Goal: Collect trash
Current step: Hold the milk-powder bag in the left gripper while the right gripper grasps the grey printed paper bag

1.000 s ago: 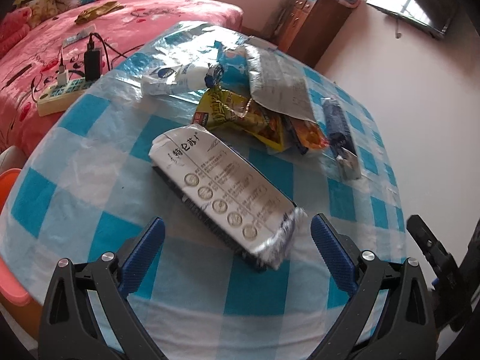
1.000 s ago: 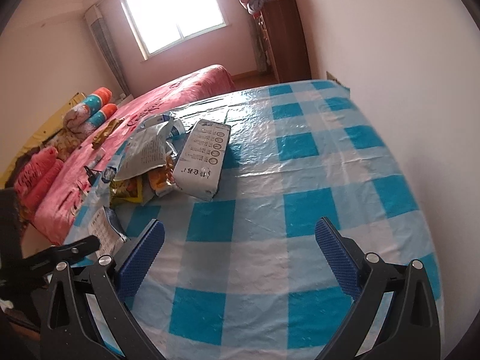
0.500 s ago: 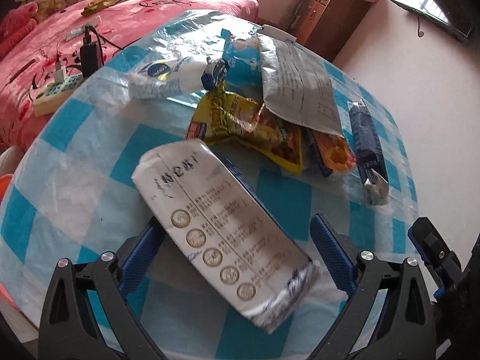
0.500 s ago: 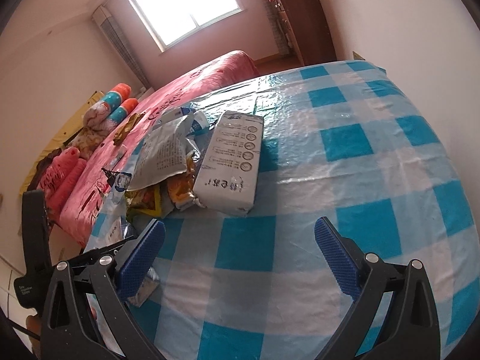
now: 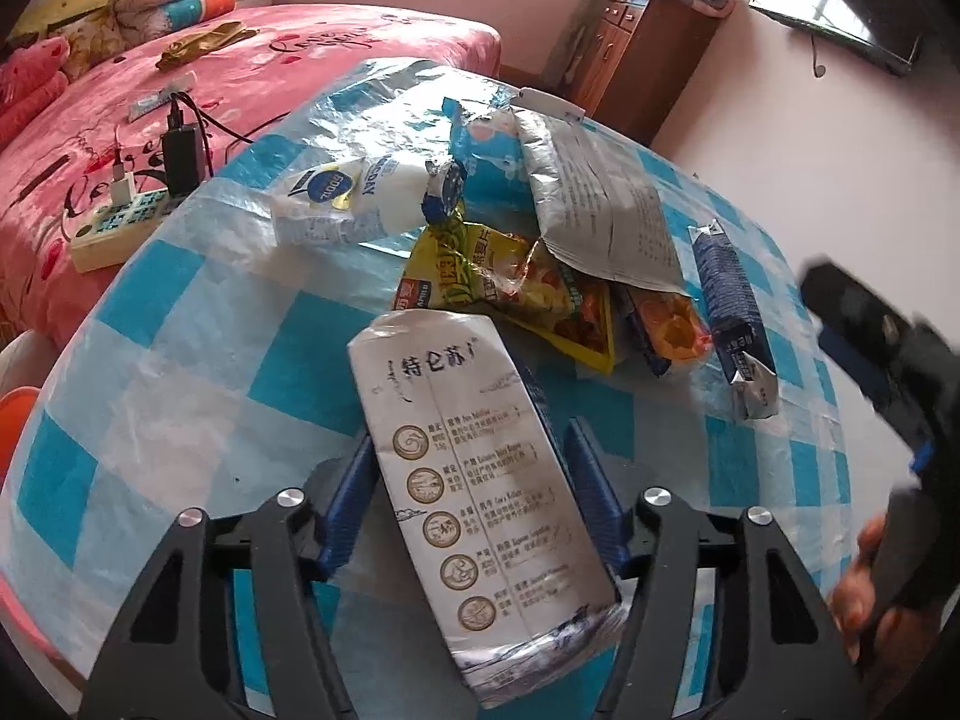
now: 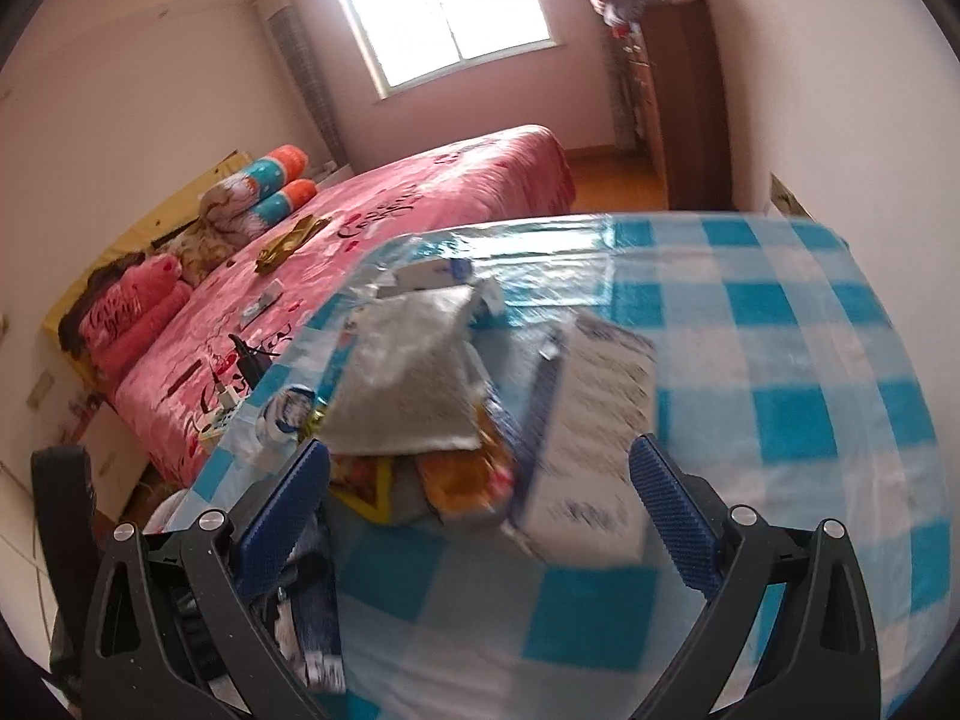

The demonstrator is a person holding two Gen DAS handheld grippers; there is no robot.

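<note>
A white milk pack (image 5: 474, 480) with printed round emblems lies on the blue checked tablecloth (image 5: 180, 360). My left gripper (image 5: 471, 492) is closing on it, and both blue pads touch its long sides. Behind it is a pile of trash: a yellow snack bag (image 5: 480, 276), a silver bag (image 5: 600, 198), an orange wrapper (image 5: 672, 324), a dark blue carton (image 5: 732, 306) and a white pouch (image 5: 354, 198). My right gripper (image 6: 480, 510) is open over the table edge with nothing between its pads. The blurred silver bag (image 6: 414, 372) and white pack (image 6: 594, 420) lie ahead of it.
A pink bed (image 5: 300, 60) stands beyond the table, with a power strip (image 5: 114, 222) and plugged charger at its edge. A wooden cabinet (image 5: 642, 60) stands against the far wall. An orange bin (image 5: 15, 420) shows at the left edge. The right gripper (image 5: 870, 360) and a hand (image 5: 864, 588) are at the right.
My left gripper moved in over the white pack and its jaws closed from wide open onto the pack's sides. My right gripper swung left toward the trash pile, and its view is now blurred.
</note>
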